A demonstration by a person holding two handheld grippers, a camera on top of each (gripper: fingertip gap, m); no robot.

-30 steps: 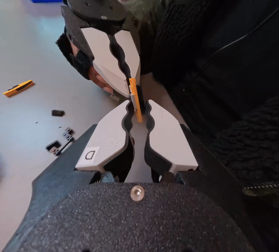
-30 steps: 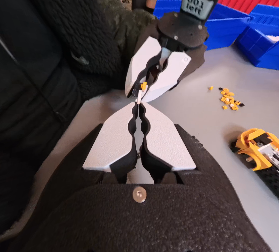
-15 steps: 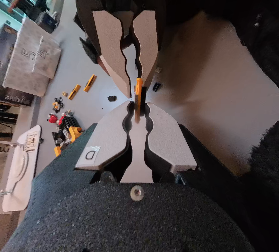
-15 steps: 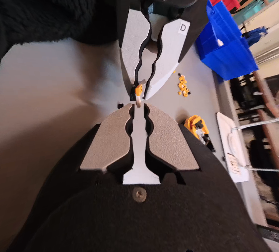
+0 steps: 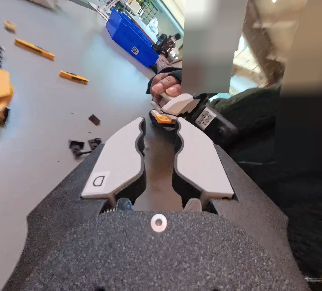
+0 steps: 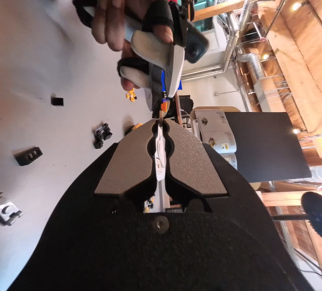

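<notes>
Left gripper (image 5: 160, 121): jaws spread, nothing between them. Just ahead, right gripper (image 6: 159, 122): jaws nearly closed, pinching a small orange, black and grey brick assembly (image 5: 164, 120).

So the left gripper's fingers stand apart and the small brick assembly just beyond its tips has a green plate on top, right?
Not quite: the plate on the small brick assembly is orange, as the left wrist view shows. The left gripper does stand open.
</notes>
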